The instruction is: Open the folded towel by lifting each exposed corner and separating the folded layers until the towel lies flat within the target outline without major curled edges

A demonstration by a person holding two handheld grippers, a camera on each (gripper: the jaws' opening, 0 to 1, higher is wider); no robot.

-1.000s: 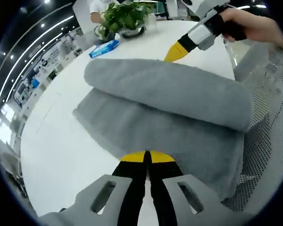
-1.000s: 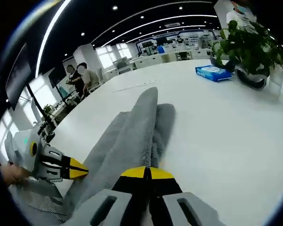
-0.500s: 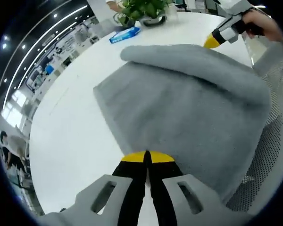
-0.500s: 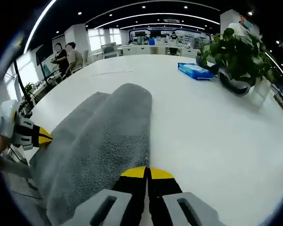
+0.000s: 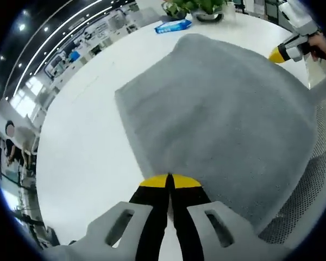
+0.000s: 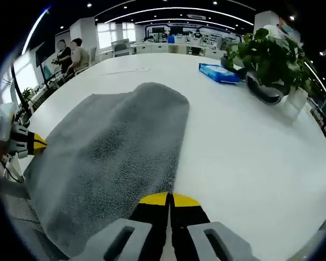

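A grey towel (image 5: 223, 109) is spread wide over the white table (image 5: 81, 157), with its far edge still folded over in a rounded hump (image 6: 163, 98). My left gripper (image 5: 170, 182) is shut on the near towel edge, yellow tips together. My right gripper (image 6: 170, 199) is shut on another edge of the towel (image 6: 108, 157). The right gripper (image 5: 285, 51), held by a hand, comes into the left gripper view at the upper right, at the towel's far corner. The left gripper (image 6: 24, 144) appears at the left edge of the right gripper view.
A potted plant (image 6: 266, 60) and a blue packet (image 6: 220, 72) stand on the far part of the table. A mesh chair (image 5: 315, 179) sits under the towel's overhanging side. People (image 6: 70, 54) sit at desks in the background.
The rolled fold of the towel has opened out and flattened toward the far side. The towel now covers more of the table. Both grippers stay shut on its edges.
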